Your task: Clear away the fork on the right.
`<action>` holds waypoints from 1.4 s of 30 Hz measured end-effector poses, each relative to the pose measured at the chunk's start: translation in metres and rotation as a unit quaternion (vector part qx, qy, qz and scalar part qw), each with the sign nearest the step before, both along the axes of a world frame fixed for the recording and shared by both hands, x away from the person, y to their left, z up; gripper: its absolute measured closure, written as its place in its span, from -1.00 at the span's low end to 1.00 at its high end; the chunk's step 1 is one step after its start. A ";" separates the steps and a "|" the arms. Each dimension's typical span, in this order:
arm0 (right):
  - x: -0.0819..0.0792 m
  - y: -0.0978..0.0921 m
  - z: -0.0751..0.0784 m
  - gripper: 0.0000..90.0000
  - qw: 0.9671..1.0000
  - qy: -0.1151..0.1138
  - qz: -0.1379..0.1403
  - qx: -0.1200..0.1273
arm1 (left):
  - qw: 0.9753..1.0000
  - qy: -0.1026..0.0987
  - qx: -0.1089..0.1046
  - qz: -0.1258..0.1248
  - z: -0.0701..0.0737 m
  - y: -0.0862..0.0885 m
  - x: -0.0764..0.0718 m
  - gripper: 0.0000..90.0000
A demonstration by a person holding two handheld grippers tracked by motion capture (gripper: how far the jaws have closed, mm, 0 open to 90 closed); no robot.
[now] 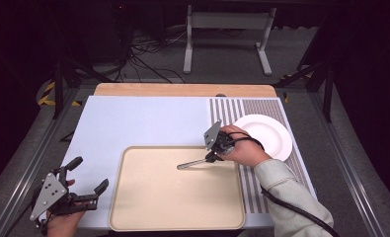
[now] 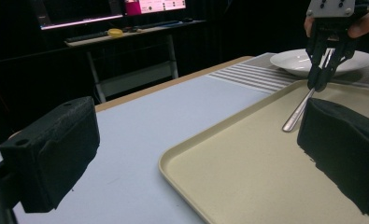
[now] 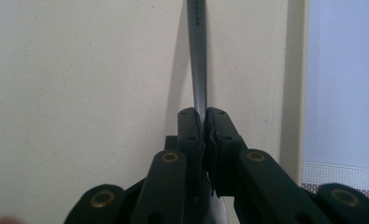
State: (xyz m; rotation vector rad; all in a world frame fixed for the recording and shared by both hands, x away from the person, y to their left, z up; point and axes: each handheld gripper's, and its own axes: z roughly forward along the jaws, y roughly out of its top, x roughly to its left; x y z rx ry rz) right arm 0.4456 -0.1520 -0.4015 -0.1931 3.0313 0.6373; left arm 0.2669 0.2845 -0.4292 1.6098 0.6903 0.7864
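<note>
— Black pads of the right gripper (image 3: 203, 116) sit closest to the lens, pressed together on a metal utensil (image 3: 197, 56). See it?

— Yes, clamped tight. Its handle runs straight out ahead of those jaws, over the beige tray (image 1: 148, 207), with the free end low near the tray surface.

— And past the gripper's back side?

— White plate (image 1: 274, 136) on the striped mat (image 1: 227, 111), just behind the hand.

— The left gripper (image 1: 86, 180)?

— Jaws wide apart, holding nothing, off the tray's near left corner, well apart from the utensil

Black right gripper (image 1: 212, 157) (brass screws), grey plate, black cable, grey sleeve (image 1: 286, 192)
</note>
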 end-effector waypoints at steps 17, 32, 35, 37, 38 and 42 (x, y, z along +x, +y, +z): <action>0.002 0.003 -0.015 0.90 1.000 0.015 0.001 -0.013 | 1.000 0.000 0.001 0.001 0.000 0.000 0.000 -0.99; 0.000 0.004 -0.011 0.81 1.000 0.017 0.001 0.004 | 1.000 0.001 0.002 0.001 0.000 0.000 0.000 -0.99; -0.003 0.006 -0.005 1.00 0.999 0.021 -0.006 0.024 | 1.000 0.000 0.002 0.002 0.000 0.000 0.000 -0.99; -0.004 0.008 -0.003 1.00 0.999 0.021 -0.007 0.032 | 1.000 0.000 0.002 0.002 0.000 0.000 0.000 -0.99; -0.004 0.009 -0.002 1.00 0.999 0.022 -0.007 0.035 | 1.000 0.000 0.002 0.001 0.000 0.000 0.000 -0.99; -0.006 0.017 0.002 1.00 0.999 0.019 -0.016 0.048 | 1.000 0.000 0.002 0.001 0.000 0.000 0.000 -0.99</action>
